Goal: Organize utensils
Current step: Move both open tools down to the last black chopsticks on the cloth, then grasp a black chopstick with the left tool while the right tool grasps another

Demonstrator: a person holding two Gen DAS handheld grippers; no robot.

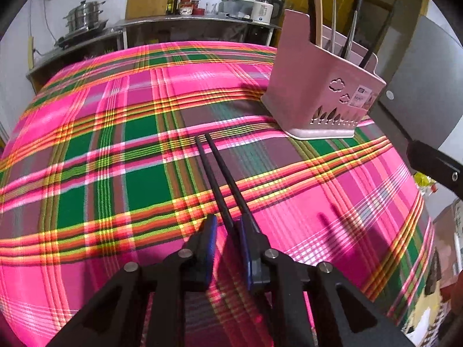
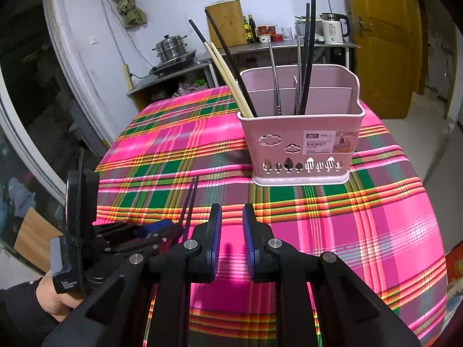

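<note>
A pair of black chopsticks (image 1: 222, 179) lies on the plaid tablecloth (image 1: 115, 144), thick ends between the blue pads of my left gripper (image 1: 227, 231), which stands open around them. The pink utensil basket (image 2: 301, 144) stands on the table ahead of my right gripper (image 2: 232, 219), which is open and empty above the cloth. The basket holds wooden, black and metal chopsticks (image 2: 231, 86). In the right wrist view the left gripper (image 2: 156, 228) sits at lower left with the black chopsticks (image 2: 189, 199) pointing away from it. The basket (image 1: 321, 92) is at upper right in the left wrist view.
A metal counter (image 2: 289, 46) behind the table carries a steamer pot (image 2: 170, 47), bottles, jars and a white kettle (image 2: 332, 30). A yellow door (image 2: 385, 43) is at the right. The table edge (image 2: 439, 231) drops off at the right.
</note>
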